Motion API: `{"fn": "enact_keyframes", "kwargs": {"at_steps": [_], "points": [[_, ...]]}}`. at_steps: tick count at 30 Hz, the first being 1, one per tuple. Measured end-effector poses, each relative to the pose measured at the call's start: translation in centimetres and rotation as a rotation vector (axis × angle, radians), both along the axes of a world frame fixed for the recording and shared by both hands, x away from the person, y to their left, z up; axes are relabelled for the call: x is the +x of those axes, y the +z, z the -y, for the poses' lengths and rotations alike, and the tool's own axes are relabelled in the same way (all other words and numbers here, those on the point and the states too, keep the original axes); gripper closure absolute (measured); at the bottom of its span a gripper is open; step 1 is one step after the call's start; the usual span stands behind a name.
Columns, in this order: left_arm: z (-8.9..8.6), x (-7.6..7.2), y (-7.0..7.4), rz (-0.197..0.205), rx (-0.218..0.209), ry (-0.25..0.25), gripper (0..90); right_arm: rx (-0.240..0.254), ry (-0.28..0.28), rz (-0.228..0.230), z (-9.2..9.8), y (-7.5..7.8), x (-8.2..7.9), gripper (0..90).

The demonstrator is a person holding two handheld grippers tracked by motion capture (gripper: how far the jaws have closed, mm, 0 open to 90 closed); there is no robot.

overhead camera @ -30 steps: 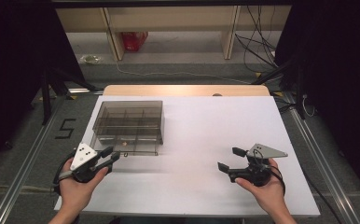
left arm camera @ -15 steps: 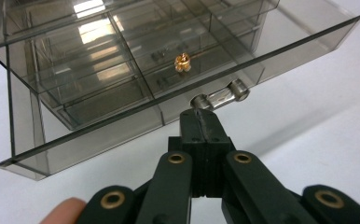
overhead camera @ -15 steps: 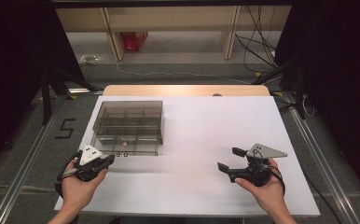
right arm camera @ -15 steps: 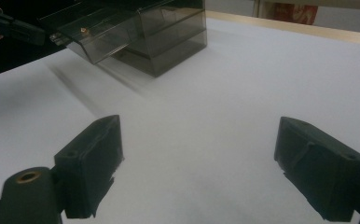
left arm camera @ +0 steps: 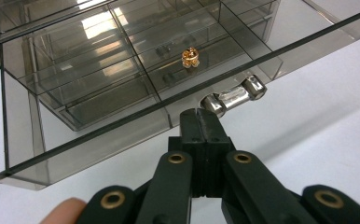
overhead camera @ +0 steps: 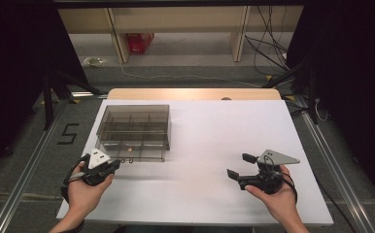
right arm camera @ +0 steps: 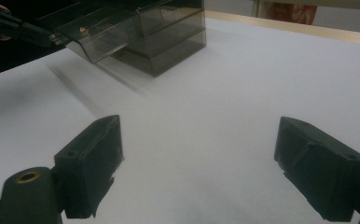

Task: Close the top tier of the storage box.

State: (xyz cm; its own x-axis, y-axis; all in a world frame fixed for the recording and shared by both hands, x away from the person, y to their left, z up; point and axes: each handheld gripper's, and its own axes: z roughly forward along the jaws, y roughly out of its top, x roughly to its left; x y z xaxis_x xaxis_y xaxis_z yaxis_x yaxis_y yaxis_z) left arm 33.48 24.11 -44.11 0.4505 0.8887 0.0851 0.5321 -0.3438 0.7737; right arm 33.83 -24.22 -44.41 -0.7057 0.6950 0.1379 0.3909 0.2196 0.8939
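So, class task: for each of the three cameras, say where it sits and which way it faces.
High view: above the table, looking forward and down; both forearms, left gripper, right gripper.
Left gripper view: on the left gripper, its shut jaws facing the smoky drawer box.
Right gripper view: its open jaws over the table.
All three share the box.

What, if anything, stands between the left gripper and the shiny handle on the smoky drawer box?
Nothing visible does. In the left gripper view the left gripper is shut, its tips right at the near end of the chrome handle on the drawer front, with no object between. Whether the tips touch it cannot be told.
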Motion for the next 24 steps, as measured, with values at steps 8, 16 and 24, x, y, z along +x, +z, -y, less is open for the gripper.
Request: {"fn": "enact_keyframes", "kwargs": {"at_steps": [8, 16, 24], "points": [[0.2, 0.4, -0.1, 0.007, -0.008, -0.008, 90.0, -0.003, 0.002, 0.0, 0.0, 0.0, 0.0, 16.0], [0.3, 0.7, -0.1, 0.013, -0.008, -0.008, 90.0, 0.0, 0.0, 0.0, 0.0, 0.0, 0.0, 16.0], [0.5, 1.1, -0.2, 0.02, -0.012, -0.005, 90.0, 0.001, 0.017, 0.001, 0.0, 0.1, 0.0, 16.0]]}}
